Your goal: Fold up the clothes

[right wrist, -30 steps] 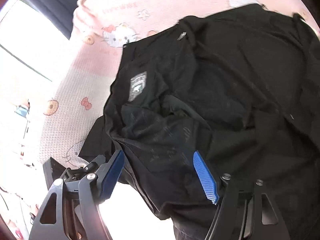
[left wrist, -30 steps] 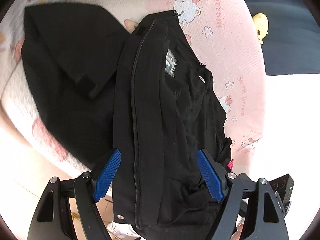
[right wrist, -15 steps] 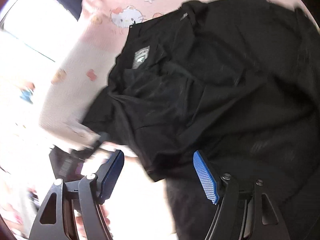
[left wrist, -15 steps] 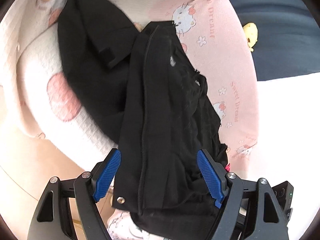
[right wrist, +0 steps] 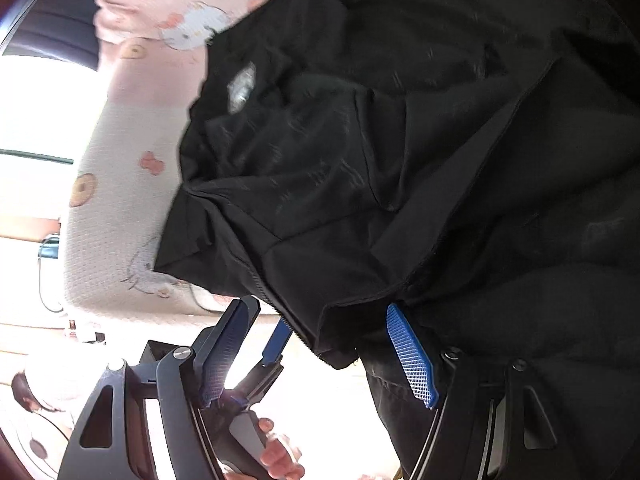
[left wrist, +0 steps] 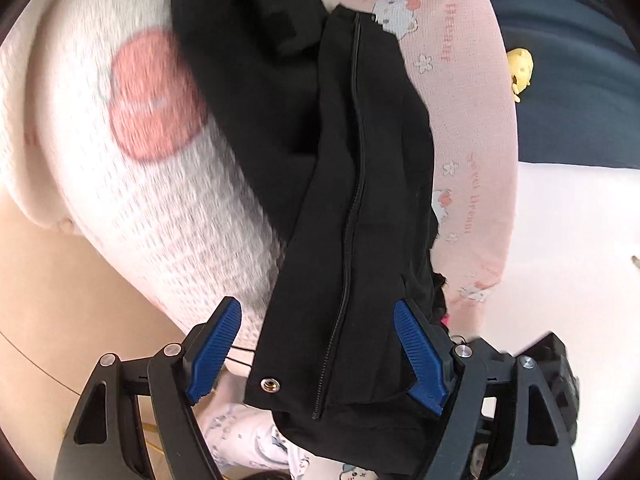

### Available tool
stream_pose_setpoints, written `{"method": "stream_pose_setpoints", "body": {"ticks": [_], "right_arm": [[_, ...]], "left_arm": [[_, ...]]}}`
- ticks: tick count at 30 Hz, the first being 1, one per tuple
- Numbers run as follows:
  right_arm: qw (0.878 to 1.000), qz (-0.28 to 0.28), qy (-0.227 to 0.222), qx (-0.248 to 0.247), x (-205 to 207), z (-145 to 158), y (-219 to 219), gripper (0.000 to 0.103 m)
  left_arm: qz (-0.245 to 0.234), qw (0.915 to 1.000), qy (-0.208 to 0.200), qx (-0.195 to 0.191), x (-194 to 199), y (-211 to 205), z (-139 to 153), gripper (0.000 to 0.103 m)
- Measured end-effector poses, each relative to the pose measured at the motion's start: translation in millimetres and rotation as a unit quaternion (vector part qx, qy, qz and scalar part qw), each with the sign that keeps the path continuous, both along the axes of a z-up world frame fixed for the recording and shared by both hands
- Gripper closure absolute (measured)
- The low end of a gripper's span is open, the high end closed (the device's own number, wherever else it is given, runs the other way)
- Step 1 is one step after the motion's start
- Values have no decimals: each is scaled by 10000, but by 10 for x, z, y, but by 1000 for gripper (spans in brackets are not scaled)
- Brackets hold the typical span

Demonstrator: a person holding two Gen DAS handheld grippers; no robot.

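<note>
The left gripper [left wrist: 318,354] has its jaws spread wide, and the blue pads [left wrist: 214,348] stand clear of the cloth on both sides; the hem of a black jacket [left wrist: 360,208] hangs down between them without being pinched. A closed zipper [left wrist: 352,216] runs up the middle of that hanging panel, and a metal snap [left wrist: 269,385] sits at its near left corner, just inside the left pad. Farther off, the jacket spreads over a bed cover [left wrist: 472,128] that is pink on the right, with cat prints and lettering, and whitish on the left, with a large red heart [left wrist: 154,96]. At the far right a small yellow toy [left wrist: 520,68] rests on a dark blue surface [left wrist: 580,80]. The right gripper [right wrist: 318,354] is likewise released: its jaws are apart, and the near hem corner of the jacket [right wrist: 400,160] dips into the gap, though whether cloth brushes the right pad [right wrist: 410,354] cannot be told. A grey chest patch [right wrist: 242,86], blurred, shows on the jacket's far left part. The same pink cover [right wrist: 120,208] lies to the left of the garment. Near the bottom of the right wrist view the other gripper [right wrist: 256,356] appears, held by a hand [right wrist: 276,452].
</note>
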State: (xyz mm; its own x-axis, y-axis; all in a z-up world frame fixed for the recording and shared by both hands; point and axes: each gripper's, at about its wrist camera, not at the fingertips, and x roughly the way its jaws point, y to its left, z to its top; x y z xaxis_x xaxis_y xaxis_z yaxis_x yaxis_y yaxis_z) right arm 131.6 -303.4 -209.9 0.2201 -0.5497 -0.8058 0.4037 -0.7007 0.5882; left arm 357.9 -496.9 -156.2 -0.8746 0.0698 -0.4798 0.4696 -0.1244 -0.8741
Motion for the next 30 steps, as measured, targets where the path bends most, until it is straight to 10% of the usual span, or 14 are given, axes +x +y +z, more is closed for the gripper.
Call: {"method": "stream_pose_setpoints", "body": {"ticks": [7, 14, 30], "right_arm": [[9991, -367, -172, 78, -92, -220, -55, 32], [9969, -660, -336, 261, -93, -450, -45, 68], [9984, 89, 66, 556, 105, -449, -248, 94]], "left_arm": [[-96, 9997, 186, -81, -147, 59, -24, 18], [-178, 9995, 257, -96, -197, 68, -17, 18], [-542, 9957, 237, -717, -347, 184, 333, 77]]}}
